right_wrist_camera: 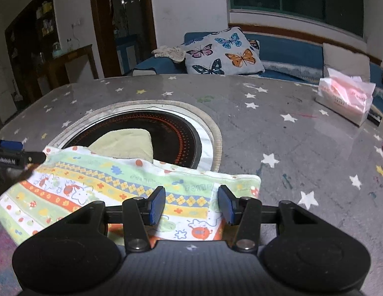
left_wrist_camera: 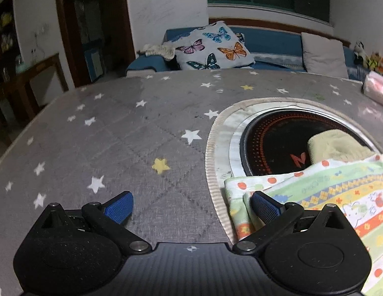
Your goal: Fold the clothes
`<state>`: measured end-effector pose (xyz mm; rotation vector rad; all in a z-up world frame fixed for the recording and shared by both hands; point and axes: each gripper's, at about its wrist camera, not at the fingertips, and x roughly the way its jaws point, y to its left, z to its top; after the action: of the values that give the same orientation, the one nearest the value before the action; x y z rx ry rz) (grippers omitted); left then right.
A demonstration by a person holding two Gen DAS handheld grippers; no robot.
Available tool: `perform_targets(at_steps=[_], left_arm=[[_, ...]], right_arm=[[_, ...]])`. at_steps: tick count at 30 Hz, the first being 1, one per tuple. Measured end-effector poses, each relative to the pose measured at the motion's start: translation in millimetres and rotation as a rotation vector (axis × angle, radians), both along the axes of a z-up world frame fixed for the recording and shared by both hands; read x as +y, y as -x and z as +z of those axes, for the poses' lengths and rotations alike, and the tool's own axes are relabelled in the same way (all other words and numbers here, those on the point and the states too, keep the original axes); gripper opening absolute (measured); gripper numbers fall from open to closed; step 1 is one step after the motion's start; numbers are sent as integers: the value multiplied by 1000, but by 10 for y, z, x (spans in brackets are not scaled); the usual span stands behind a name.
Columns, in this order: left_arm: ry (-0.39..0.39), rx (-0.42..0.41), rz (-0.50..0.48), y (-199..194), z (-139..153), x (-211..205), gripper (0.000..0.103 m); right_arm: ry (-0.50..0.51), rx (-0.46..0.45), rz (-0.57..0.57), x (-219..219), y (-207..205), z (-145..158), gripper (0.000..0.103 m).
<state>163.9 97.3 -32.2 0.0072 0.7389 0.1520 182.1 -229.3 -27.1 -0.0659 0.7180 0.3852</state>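
A patterned cloth with green, yellow and orange stripes lies folded flat on the grey star-print table cover, its far edge over the round black hotplate. It also shows in the left wrist view at the right. A plain pale yellow cloth lies under it on the hotplate, also visible in the left wrist view. My left gripper is open and empty at the cloth's left edge, its right fingertip touching the edge. My right gripper is open and empty, just above the cloth's right part.
The round black hotplate with a beige rim sits sunk in the table. A pink tissue pack lies at the far right. A blue sofa with a butterfly cushion stands behind the table.
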Motion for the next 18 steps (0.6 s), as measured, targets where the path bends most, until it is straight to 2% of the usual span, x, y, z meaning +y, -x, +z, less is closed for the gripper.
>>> perform_targets(at_steps=[3, 8, 18], left_arm=[[12, -11, 4, 59, 76, 20, 103], [56, -34, -1, 202, 229, 64, 103], [132, -55, 14, 457, 384, 148, 103]], right_arm=[[14, -17, 3, 46, 71, 81, 48], [-3, -55, 99, 204, 330, 276, 50], [59, -90, 476, 1081, 1000, 387, 51]])
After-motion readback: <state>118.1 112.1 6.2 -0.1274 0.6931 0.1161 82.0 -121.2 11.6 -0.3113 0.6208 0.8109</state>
